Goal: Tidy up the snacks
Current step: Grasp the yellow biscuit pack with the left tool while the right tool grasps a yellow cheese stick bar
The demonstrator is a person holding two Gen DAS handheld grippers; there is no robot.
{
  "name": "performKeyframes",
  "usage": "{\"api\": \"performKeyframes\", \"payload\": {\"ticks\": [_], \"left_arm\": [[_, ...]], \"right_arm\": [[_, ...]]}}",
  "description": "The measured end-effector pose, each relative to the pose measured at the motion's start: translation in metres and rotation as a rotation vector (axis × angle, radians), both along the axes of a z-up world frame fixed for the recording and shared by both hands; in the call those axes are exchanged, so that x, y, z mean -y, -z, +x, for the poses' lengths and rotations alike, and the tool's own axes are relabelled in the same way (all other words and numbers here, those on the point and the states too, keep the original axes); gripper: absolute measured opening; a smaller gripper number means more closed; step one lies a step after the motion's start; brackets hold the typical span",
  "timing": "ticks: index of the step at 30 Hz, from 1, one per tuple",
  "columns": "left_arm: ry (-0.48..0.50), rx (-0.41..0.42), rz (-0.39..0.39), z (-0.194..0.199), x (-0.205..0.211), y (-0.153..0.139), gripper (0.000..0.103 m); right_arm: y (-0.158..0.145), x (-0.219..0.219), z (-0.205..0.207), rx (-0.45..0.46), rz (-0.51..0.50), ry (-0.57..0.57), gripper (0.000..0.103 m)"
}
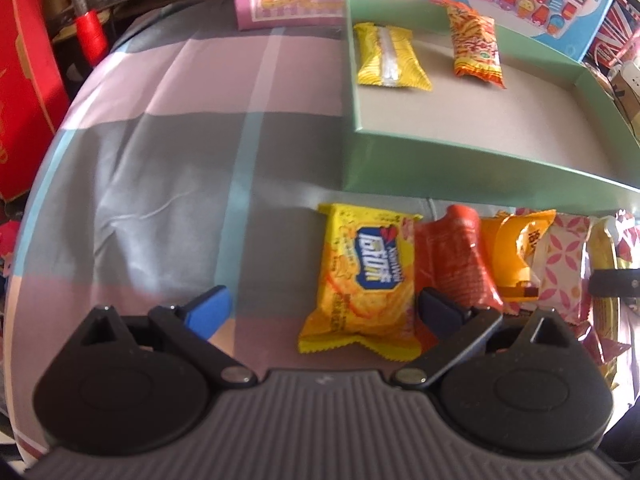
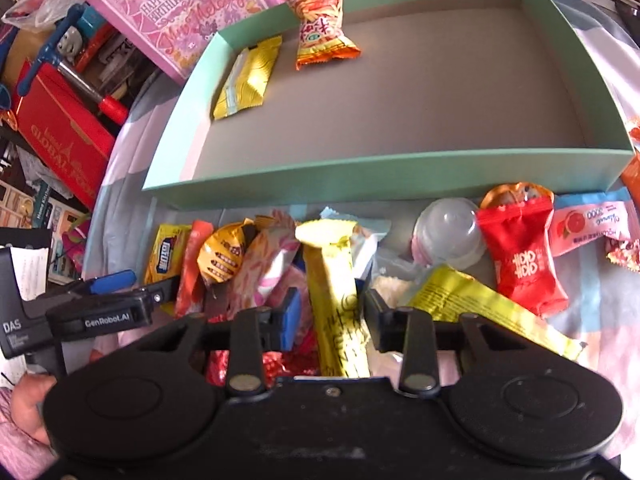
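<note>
Both grippers are wide open: left gripper over the yellow biscuit pack, right gripper straddling the long yellow bar beside the green box. I'd pinch mid-pack.

Both wrist views down onto green box

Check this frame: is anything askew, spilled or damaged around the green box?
Nothing looks spilled or damaged. In the green box, the orange packet leans up against the far wall rather than lying flat like the yellow packet beside it. The loose snack pile in front of the box is jumbled, with packets overlapping.
</note>
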State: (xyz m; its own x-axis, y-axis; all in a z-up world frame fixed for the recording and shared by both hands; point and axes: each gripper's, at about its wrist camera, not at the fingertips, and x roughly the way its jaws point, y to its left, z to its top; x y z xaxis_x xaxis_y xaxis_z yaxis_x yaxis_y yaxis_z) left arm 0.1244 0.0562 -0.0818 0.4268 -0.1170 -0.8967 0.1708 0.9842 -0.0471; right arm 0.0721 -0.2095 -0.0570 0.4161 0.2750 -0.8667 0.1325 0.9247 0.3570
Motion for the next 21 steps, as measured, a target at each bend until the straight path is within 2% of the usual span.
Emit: {"api": "performKeyframes", "payload": {"ticks": [2,3,5,7,12,18,21], "left_arm": [[0.020,0.014,0.010,0.000,0.008,0.000,0.087],[0.028,0.015,0.012,0.000,0.011,0.001,0.080],[0.034,0.033,0.008,-0.001,0.015,0.001,0.072],[0.043,0.053,0.009,-0.003,0.017,-0.002,0.048],[0.037,0.045,0.003,-0.009,0.008,-0.003,0.047],[0.006,0.007,-0.041,-0.023,-0.006,-0.007,0.047],[0.005,0.012,-0.025,-0.029,-0.005,-0.006,0.050]], "right_arm": [[-0.001,-0.003,-0.003,0.020,-0.034,-0.003,0.032],[0.000,-0.006,-0.005,0.030,-0.062,-0.007,0.026],[0.001,-0.013,-0.007,0.050,-0.101,-0.015,0.025],[0.002,-0.020,-0.009,0.055,-0.125,-0.028,0.025],[0.002,-0.012,-0.024,0.052,-0.093,0.000,0.025],[0.010,-0.006,-0.032,0.032,-0.056,0.015,0.027],[0.015,-0.008,-0.035,0.030,-0.057,0.012,0.027]]}}
